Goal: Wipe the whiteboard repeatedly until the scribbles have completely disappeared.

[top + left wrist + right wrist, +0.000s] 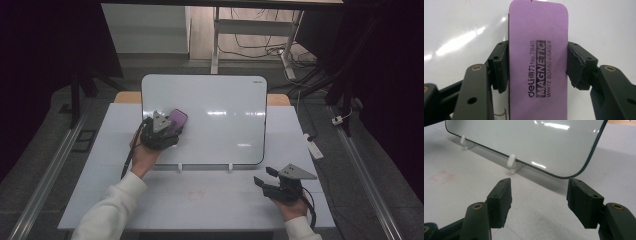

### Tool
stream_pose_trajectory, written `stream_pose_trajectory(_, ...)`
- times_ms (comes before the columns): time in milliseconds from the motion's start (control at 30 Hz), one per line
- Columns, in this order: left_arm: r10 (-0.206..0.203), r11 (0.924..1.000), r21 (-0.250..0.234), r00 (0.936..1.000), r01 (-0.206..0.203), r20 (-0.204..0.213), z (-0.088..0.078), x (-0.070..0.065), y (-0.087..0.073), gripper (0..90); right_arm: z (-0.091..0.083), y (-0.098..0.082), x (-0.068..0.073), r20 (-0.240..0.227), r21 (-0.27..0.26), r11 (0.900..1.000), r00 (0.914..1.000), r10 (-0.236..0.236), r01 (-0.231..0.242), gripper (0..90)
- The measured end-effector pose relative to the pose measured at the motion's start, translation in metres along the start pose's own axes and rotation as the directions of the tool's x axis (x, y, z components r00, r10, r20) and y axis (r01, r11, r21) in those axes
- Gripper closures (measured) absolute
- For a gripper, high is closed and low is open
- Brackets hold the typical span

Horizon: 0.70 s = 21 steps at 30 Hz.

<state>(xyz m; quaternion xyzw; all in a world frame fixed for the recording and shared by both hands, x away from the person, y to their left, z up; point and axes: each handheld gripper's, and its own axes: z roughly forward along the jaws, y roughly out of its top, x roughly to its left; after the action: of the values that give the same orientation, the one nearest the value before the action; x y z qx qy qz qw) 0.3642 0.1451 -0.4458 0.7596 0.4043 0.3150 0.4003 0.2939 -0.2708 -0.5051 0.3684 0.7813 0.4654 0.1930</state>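
Purple whiteboard eraser (538,62) clamped between both pads of the left hand-held gripper (161,131), held against the left part of the propped whiteboard (220,125). Right hand-held gripper (280,185) rests low over the white table (210,200), jaws apart, nothing between them.

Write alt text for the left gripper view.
A purple whiteboard eraser, printed "MAGNETIC WHITE BOARD ERASER", is clamped between the two black jaws of the left hand-held gripper. Behind it lies the glossy white surface of a whiteboard with light glare.

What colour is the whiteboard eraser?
Purple eraser, with black lettering; clearest in the left gripper view.
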Motion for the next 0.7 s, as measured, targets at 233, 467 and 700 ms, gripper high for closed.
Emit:
stream_pose_trajectory(233,-0.017,0.9998,-0.007,0.9999,0.017,-0.001,0.000,0.001,0.000,41.0,-0.001,0.000,0.000,0.002,-0.001,1.000,1.0000,0.001,-0.001,36.4)
stream_pose_trajectory(467,-0.048,0.9987,-0.018,0.9980,0.048,-0.041,-0.003,0.017,0.010,41.0,-0.001,0.000,-0.001,0.004,-0.003,1.000,1.0000,0.000,0.000,36.4)
stream_pose_trajectory(700,-0.099,0.9949,-0.031,0.9911,0.097,-0.089,-0.006,0.045,0.032,41.0,0.000,0.000,0.000,0.000,-0.001,1.000,1.0000,-0.002,0.002,36.4)
